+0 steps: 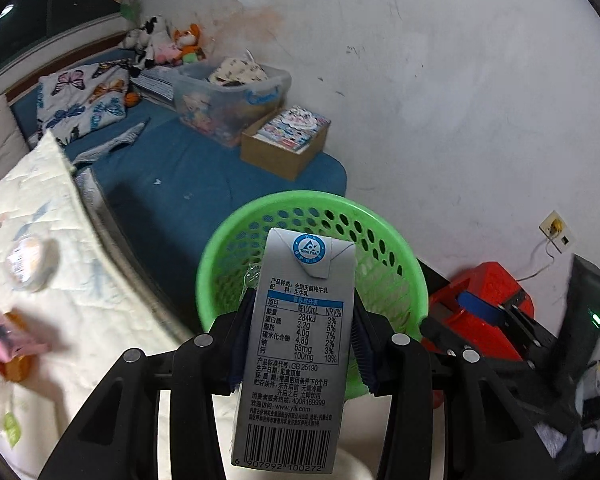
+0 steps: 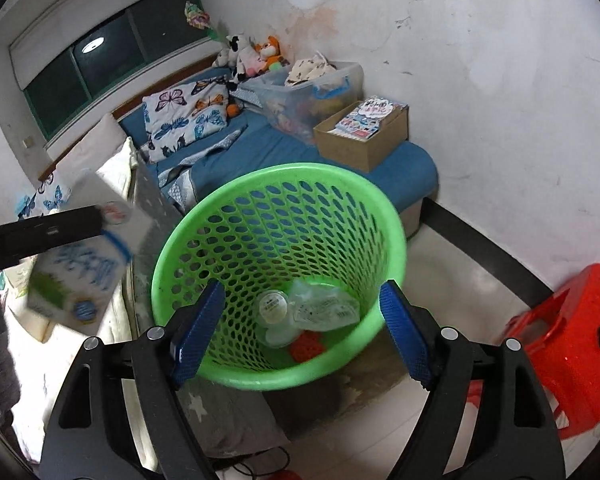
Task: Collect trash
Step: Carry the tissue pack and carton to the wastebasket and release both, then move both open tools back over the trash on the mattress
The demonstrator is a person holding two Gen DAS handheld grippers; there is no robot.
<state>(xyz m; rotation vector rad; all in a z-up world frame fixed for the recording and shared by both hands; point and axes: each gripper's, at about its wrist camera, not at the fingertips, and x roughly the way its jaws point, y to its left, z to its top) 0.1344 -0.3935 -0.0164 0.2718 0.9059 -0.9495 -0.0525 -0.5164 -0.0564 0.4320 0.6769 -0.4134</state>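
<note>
Above the round green perforated plastic basket (image 1: 384, 256), the left gripper (image 1: 296, 340) has its jaws clamped on a grey milk carton (image 1: 296, 344) with a printed nutrition panel (held upright, blue pads pressing both narrow sides). From the right wrist view, the right gripper (image 2: 300, 328) hangs with jaws wide and nothing between them, the basket's mouth framed inside; clear plastic wrappers (image 2: 320, 308) and a small red piece (image 2: 308, 346) lie on its bottom. A red plastic stool (image 2: 572, 344) stands at four o'clock.

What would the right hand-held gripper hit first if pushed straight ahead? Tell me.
Probably the green basket: the open right hand-held gripper points into its mouth, so it would likely meet the plastic trash at the bottom; depth is unclear.
</note>
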